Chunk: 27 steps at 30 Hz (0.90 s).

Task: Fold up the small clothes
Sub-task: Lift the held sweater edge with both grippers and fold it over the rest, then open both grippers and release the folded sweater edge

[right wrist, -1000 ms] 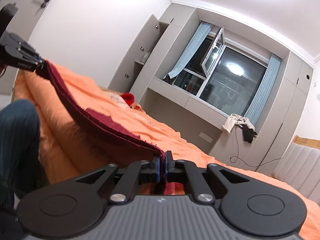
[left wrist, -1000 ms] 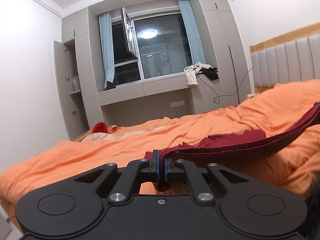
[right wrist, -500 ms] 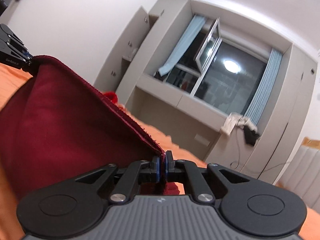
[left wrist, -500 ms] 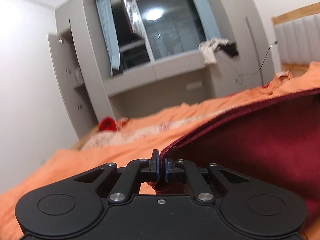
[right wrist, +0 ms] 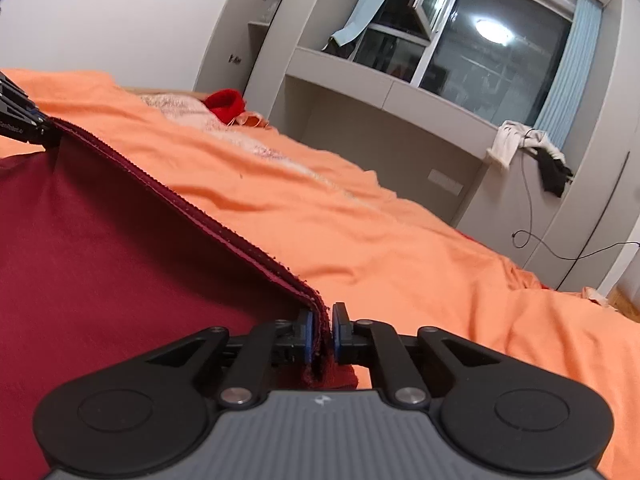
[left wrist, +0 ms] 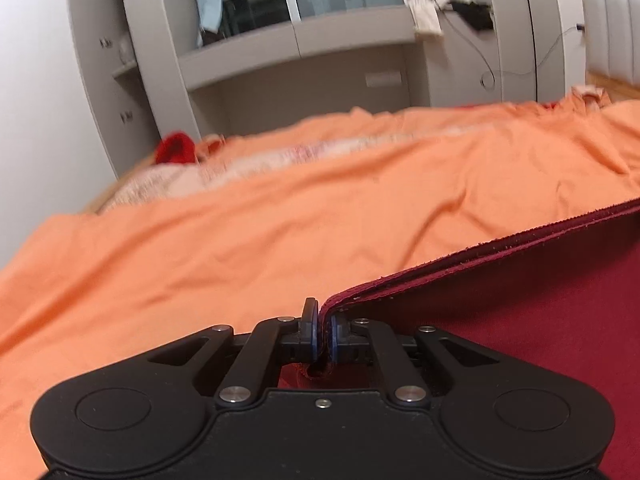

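Nearest to us, the left gripper (left wrist: 323, 332) is clamped tight on one corner of the garment (left wrist: 520, 320), its blue pads squeezed onto the doubled hem so that hardly a sliver shows between them. In our other hand the right gripper (right wrist: 323, 334) has the opposite corner of the garment (right wrist: 100, 260) between its pads, but here the jaws are easing apart — a thin gap shows on the right of the cloth while the left pad is against it.

The garment is a dark red piece, spread out between our two tools over the duvet (left wrist: 280, 220). Its folded top edge runs taut from one corner to the other, two layers showing along the seam. In the right wrist view that edge slants up to the far left, where we see the tip of the left gripper (right wrist: 24, 124) biting the far corner. The body of the cloth lies low, near the orange bedding; we cannot tell how much of it rests there.

Past the garment the duvet (right wrist: 360, 232) stretches on in rumpled folds. At its far side lies a pale towel (right wrist: 180, 108) with a bright red item (right wrist: 224, 104) against it.

Beyond the bed stands the grey cabinet (left wrist: 160, 60) under a dark window (right wrist: 480, 52) — clothes (right wrist: 528, 148) hang off the ledge, and a cable (right wrist: 560, 248) trails down.
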Each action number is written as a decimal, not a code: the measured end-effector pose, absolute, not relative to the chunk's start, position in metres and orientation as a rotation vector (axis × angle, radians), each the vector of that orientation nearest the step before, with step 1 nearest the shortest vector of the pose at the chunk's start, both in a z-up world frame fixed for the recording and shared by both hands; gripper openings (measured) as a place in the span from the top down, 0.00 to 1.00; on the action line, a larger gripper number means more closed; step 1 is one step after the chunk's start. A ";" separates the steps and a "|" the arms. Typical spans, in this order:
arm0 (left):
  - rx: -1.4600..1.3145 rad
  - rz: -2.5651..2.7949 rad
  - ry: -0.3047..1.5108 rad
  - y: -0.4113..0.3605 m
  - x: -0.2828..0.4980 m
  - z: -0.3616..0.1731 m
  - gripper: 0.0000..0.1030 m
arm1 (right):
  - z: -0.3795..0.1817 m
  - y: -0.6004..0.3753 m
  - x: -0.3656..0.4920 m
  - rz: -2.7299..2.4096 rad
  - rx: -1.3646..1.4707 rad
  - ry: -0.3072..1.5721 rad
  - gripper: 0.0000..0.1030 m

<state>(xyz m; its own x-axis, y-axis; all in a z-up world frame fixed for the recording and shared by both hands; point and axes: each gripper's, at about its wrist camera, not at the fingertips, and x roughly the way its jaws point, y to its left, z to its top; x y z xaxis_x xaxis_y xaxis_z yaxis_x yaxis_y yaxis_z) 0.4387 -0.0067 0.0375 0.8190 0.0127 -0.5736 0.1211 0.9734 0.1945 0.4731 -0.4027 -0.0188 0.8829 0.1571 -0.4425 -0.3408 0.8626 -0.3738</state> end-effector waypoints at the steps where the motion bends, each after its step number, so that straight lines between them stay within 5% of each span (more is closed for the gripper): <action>1: 0.216 -0.061 0.629 -0.004 0.442 0.033 0.94 | -0.021 -0.402 0.475 0.272 -0.469 0.416 0.92; 6: 0.220 -0.063 0.679 0.001 0.451 0.015 0.90 | -0.033 -0.392 0.481 0.268 -0.483 0.454 0.85; 9: 0.218 -0.057 0.679 0.001 0.449 0.015 0.85 | -0.038 -0.395 0.488 0.240 -0.450 0.471 0.65; 12: 0.192 -0.058 0.681 0.004 0.446 0.016 0.67 | -0.044 -0.403 0.491 0.222 -0.387 0.487 0.52; 14: 0.156 -0.047 0.685 0.010 0.445 0.018 0.42 | -0.048 -0.409 0.491 0.212 -0.355 0.489 0.44; 20: 0.038 -0.040 0.657 0.029 0.435 0.028 0.17 | -0.043 -0.422 0.481 0.164 -0.293 0.441 0.08; 27: 0.080 0.046 0.745 0.029 0.445 0.009 0.15 | -0.046 -0.432 0.488 -0.021 -0.300 0.491 0.00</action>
<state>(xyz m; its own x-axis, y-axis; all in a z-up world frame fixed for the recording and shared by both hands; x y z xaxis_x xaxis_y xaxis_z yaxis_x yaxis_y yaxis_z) 0.4453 0.0289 0.0092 0.7344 0.0705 -0.6750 -0.0139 0.9959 0.0889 0.4877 -0.4317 -0.0456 0.8826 -0.0912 -0.4613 -0.0519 0.9561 -0.2883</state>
